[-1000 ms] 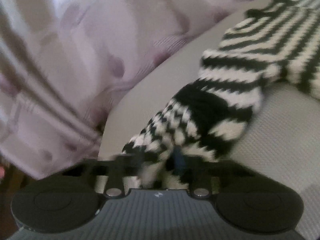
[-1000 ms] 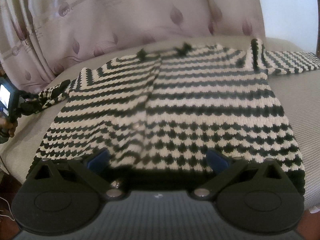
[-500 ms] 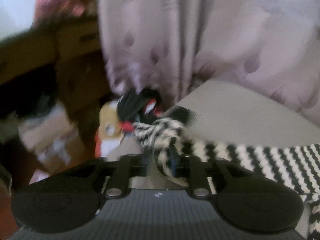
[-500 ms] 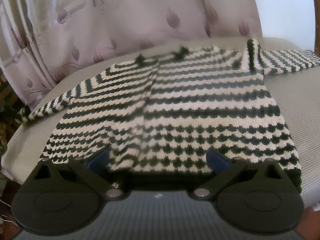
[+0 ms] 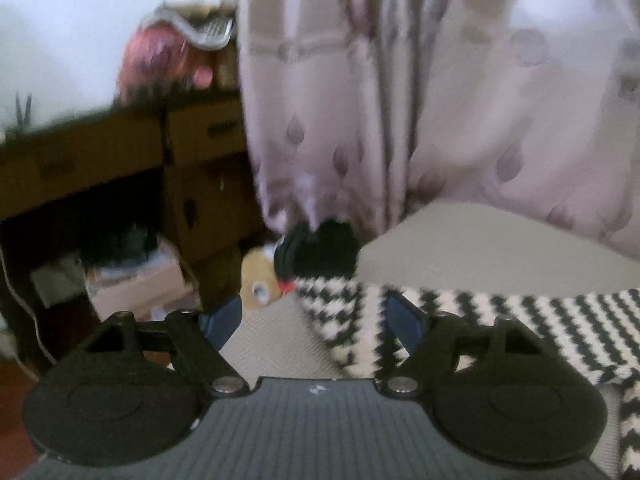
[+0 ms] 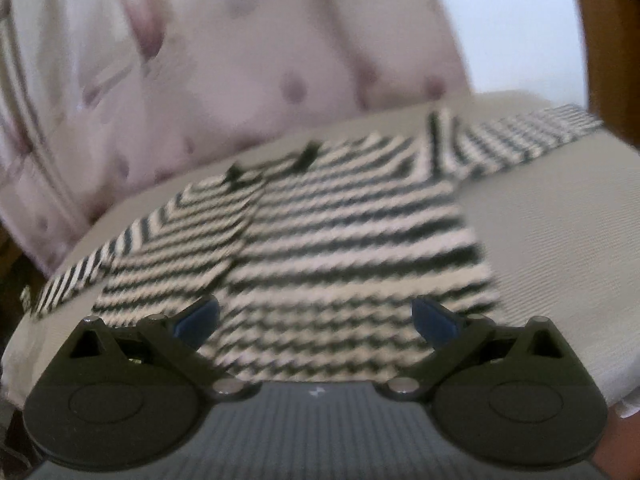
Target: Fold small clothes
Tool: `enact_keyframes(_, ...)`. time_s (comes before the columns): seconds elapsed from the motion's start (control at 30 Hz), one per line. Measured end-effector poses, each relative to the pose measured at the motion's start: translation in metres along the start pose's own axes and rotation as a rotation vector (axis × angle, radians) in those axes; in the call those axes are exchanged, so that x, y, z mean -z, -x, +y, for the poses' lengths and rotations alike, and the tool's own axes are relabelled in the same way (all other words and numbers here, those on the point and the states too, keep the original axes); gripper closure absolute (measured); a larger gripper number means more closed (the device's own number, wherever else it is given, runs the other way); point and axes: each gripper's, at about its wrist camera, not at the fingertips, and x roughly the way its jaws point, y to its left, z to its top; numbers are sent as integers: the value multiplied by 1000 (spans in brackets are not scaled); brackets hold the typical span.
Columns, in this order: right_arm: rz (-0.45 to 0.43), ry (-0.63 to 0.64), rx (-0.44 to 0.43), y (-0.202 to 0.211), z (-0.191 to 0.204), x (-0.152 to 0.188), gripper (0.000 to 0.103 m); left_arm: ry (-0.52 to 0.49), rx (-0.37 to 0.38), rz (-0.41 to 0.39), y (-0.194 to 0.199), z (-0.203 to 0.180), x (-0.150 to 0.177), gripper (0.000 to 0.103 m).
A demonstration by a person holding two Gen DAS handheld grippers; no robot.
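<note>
While your left hand-held gripper (image 5: 314, 318) is opening off the sleeve (image 5: 332, 304), keep the right hand-held gripper (image 6: 316, 320) spread; smooth the sweater (image 6: 320, 240) before folding.

light: soft daylight through curtain (image 5: 460, 92) | blur: motion smear, both views | edges: fisheye bending, dark corners
</note>
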Motion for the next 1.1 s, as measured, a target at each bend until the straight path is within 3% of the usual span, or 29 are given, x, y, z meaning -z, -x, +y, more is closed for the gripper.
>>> enact_keyframes(0.1,-81,-55,55,13,-37,-12,0,-59,26,-46,19,-27,3,16)
enact_keyframes(0.23,-168,-167,105,21,-99,-29,0,-111,135,-43,32,-63,9,10)
enact_keyframes(0.37,-201,-243,161,15,-158,-53,0,-143,242,26,23,-95,19,8)
enact_keyframes(0.43,-219,-301,145,11,-189,-66,0,-124,275,66,16,-104,27,8)
enact_keyframes(0.63,-221,-445,145,-21,-275,-108,0,-100,250,104,0,-119,47,8)
enact_keyframes(0.8,-203,-495,208,-62,-339,-149,20,-157,222,98,0,-129,54,8)
enact_keyframes(1.1,-151,-589,346,-137,-415,-191,20,-303,216,67,7,-150,60,4)
